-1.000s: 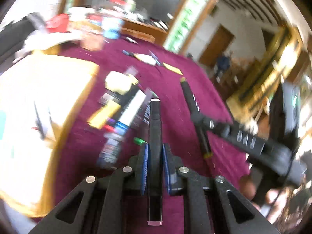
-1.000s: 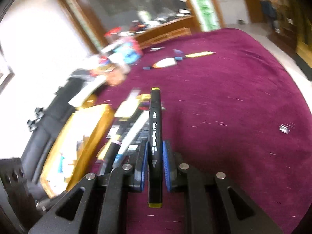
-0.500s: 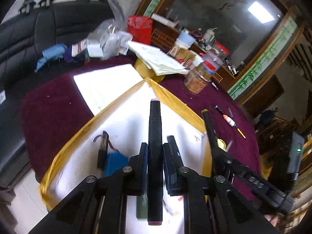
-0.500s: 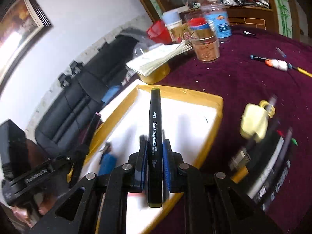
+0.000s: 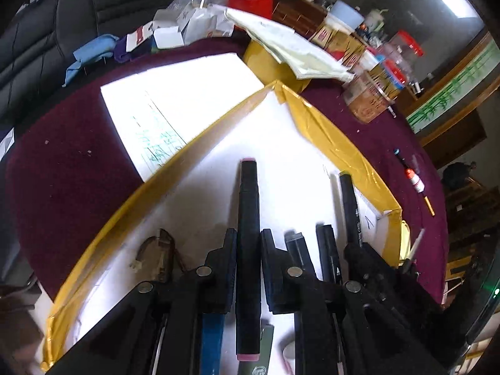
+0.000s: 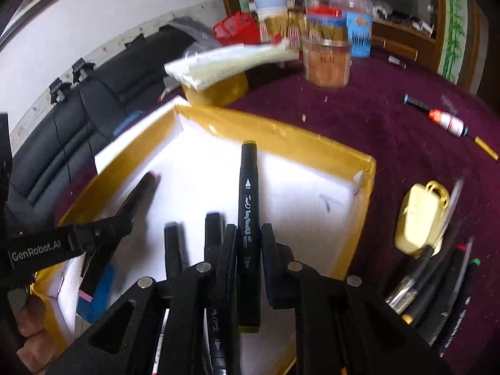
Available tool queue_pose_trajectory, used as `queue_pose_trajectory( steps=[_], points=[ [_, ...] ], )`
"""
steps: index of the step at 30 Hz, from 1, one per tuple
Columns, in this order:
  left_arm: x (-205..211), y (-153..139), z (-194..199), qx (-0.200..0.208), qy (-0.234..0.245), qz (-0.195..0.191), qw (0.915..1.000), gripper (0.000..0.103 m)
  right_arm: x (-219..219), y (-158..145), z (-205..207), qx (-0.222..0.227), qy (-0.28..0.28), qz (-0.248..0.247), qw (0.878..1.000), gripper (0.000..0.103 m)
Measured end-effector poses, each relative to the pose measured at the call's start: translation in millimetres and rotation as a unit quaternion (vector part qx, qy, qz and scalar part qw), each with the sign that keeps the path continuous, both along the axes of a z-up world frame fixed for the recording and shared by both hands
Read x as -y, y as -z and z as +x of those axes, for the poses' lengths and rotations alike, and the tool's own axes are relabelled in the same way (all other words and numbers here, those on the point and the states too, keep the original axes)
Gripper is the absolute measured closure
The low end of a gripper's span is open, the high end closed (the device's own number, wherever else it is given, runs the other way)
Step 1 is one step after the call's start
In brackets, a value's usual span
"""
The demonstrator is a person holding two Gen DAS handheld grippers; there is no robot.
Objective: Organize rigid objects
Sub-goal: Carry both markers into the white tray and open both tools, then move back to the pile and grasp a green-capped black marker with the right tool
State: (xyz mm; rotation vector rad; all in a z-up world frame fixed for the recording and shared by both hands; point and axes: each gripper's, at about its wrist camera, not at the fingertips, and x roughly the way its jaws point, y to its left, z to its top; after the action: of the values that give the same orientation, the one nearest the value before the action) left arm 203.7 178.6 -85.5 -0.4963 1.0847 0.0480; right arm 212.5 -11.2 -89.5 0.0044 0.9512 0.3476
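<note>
Maroon cloth covers the surface (image 6: 390,118), on which a white tray (image 5: 331,131) with gold-taped walls is set. A black marker with pink ends (image 5: 247,237) is pinched in the left claw (image 5: 247,240) over the tray floor, and a black marker with olive ends (image 6: 248,234) is pinched in the right claw (image 6: 247,240) beside it. More loose pens (image 6: 437,284) and a pale yellow block (image 6: 418,215) are seen on the cloth just outside the tray.

A black marker with pink end caps (image 5: 247,237) and a black marker with olive-yellow end caps (image 6: 249,234) are each held lengthwise over a shallow white tray with gold-taped rim (image 6: 281,137); more black markers (image 6: 175,250) lie inside it.
</note>
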Motion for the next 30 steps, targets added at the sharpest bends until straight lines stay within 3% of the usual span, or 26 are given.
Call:
queue_pose_trajectory(
  steps=[4, 5, 6, 8, 11, 14, 19, 22, 26, 30],
  points=[
    [3, 4, 2, -0.004, 0.002, 0.003, 1.0, 0.084, -5, 2, -5, 0.021, -0.004, -0.031, 0.999, 0.088],
    [3, 3, 3, -0.001, 0.005, -0.004, 1.0, 0.073, -6, 2, -5, 0.024, -0.004, -0.035, 0.999, 0.088],
    [4, 2, 3, 0.002, 0.01, -0.008, 0.9999, 0.055, -6, 2, -5, 0.025, -0.004, -0.035, 0.999, 0.088],
    [5, -4, -1, 0.012, 0.013, -0.006, 0.9998, 0.044, -3, 1, -6, 0.025, -0.005, -0.025, 0.999, 0.087],
    [8, -25, -18, 0.047, 0.026, -0.006, 0.9986, 0.043, 5, -4, -6, 0.016, -0.005, 0.017, 1.0, 0.074],
    [15, -50, -47, 0.095, 0.043, -0.006, 0.9945, 0.039, 11, -16, -15, 0.031, -0.013, 0.074, 0.997, 0.073],
    [37, -77, -103, 0.155, 0.044, 0.007, 0.9869, 0.036, 21, -39, -39, 0.044, -0.033, 0.12, 0.991, 0.064],
    [56, -85, -129, 0.189, 0.051, 0.016, 0.9804, 0.031, 49, -48, -70, 0.036, -0.042, 0.175, 0.983, 0.053],
    [85, -82, -141, 0.204, 0.085, -0.007, 0.9753, 0.031, 95, -40, -107, 0.013, -0.025, 0.213, 0.977, 0.051],
    [124, -74, -138, 0.193, 0.135, -0.014, 0.9719, 0.031, 145, -29, -136, 0.007, 0.03, 0.208, 0.978, 0.051]
  ],
)
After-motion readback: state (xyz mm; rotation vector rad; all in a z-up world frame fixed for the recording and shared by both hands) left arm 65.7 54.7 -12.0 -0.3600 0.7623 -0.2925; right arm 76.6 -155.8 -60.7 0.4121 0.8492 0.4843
